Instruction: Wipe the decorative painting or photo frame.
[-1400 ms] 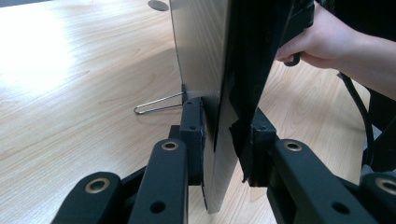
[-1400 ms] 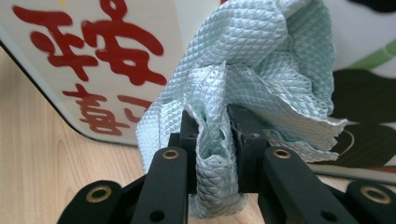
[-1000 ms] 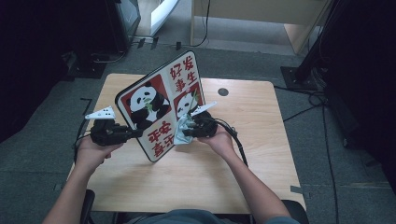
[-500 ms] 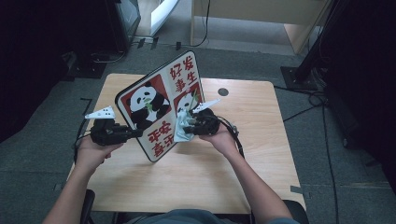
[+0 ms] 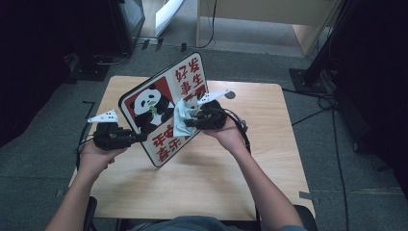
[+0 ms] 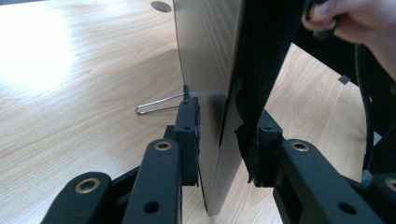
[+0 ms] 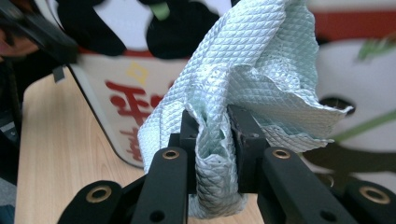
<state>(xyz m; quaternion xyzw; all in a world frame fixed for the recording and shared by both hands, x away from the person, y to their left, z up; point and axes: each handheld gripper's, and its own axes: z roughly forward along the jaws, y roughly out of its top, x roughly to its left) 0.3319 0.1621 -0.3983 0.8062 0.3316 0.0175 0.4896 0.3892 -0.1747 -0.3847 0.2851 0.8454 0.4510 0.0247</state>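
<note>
A panda picture board [image 5: 166, 103] with red characters stands tilted on the wooden table [image 5: 269, 144]. My left gripper [image 5: 139, 138] is shut on the board's left edge [image 6: 219, 126]; its jaws press both faces of the thin panel, and a wire stand [image 6: 156, 106] sticks out behind it. My right gripper [image 5: 188, 120] is shut on a pale green textured cloth [image 5: 182, 118], which is pressed against the board's front. In the right gripper view the cloth [image 7: 243, 79] bunches between the jaws, right in front of the board [image 7: 116, 93].
A small dark round hole [image 5: 229, 95] sits in the table behind the board. Cables [image 5: 332, 103] trail on the grey floor at right. A wooden cabinet [image 5: 269, 19] stands at the back.
My right gripper has moved the cloth up and slightly left across the board's face. The left gripper and board have hardly moved.
</note>
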